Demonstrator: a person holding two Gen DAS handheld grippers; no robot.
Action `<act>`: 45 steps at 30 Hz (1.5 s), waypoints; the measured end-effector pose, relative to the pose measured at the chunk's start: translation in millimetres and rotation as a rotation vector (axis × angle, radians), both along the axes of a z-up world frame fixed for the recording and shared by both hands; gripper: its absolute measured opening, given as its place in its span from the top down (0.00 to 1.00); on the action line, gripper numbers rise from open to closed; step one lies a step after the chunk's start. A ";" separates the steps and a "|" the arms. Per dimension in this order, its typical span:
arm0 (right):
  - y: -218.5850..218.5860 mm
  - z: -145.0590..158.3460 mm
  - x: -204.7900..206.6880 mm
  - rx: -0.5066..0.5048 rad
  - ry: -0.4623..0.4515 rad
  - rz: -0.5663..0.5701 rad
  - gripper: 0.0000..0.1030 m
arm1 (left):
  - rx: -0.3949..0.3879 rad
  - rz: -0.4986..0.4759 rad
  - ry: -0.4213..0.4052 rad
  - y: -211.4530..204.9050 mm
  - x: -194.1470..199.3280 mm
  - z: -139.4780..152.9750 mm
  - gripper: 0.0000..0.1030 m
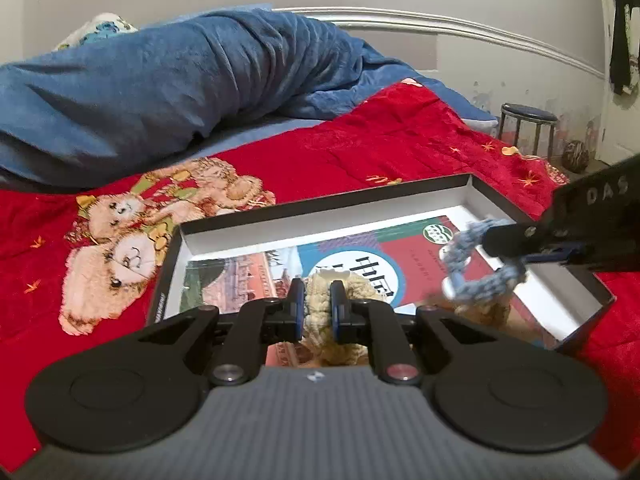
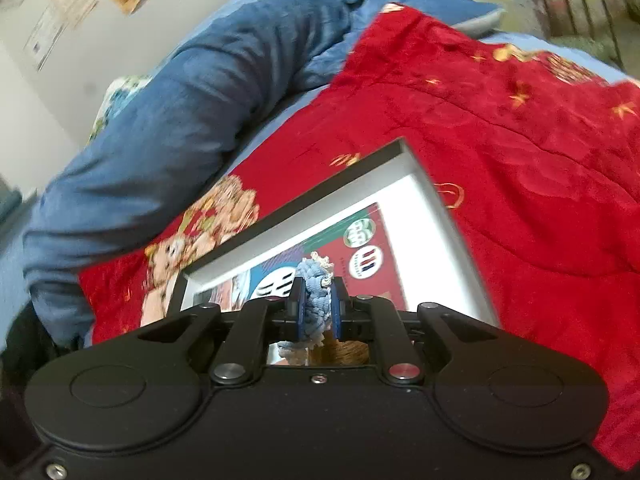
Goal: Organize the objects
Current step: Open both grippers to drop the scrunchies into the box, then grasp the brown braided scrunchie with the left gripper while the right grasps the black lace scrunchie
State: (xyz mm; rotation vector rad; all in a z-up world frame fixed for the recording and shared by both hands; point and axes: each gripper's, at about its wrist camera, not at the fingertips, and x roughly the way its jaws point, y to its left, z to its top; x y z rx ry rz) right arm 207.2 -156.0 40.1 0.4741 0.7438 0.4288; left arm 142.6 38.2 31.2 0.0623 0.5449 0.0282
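A shallow black box with a white inside (image 1: pixel 280 226) lies on the bed, with a colourful book (image 1: pixel 360 264) flat in it. My left gripper (image 1: pixel 318 300) is shut on a cream fluffy scrunchie (image 1: pixel 320 316) over the box's near side. My right gripper (image 2: pixel 318 300) is shut on a blue and white braided scrunchie (image 2: pixel 316 304); in the left wrist view it reaches in from the right and holds that scrunchie (image 1: pixel 476 260) above the box's right part. The box (image 2: pixel 432 208) and book (image 2: pixel 380 276) lie below it. A brownish fluffy thing (image 2: pixel 344 354) shows under the right gripper.
The box rests on a red blanket with a teddy-bear print (image 1: pixel 360 144). A bunched blue duvet (image 1: pixel 180 80) lies behind it along the wall. A dark stool (image 1: pixel 528 128) and a ball (image 1: pixel 576 156) stand on the floor beyond the bed's far right.
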 end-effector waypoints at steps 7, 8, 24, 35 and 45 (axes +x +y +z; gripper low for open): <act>29.9 2.3 -4.0 -0.055 -0.029 0.071 0.87 | -0.046 0.012 0.016 3.2 1.3 -5.2 0.81; 31.9 2.6 -3.7 -0.058 -0.031 0.072 0.87 | -0.045 0.016 0.018 3.1 1.6 -6.3 0.79; 5.8 21.7 -6.6 0.047 -0.054 0.074 0.39 | -0.058 -0.086 -0.100 10.3 -31.0 22.5 0.22; -5.8 40.8 -63.0 -0.007 -0.140 0.129 0.30 | -0.087 -0.045 0.008 40.2 -89.3 33.2 0.17; -9.0 5.1 -88.2 -0.126 -0.044 0.215 0.38 | -0.078 0.009 0.158 34.3 -87.4 -10.0 0.25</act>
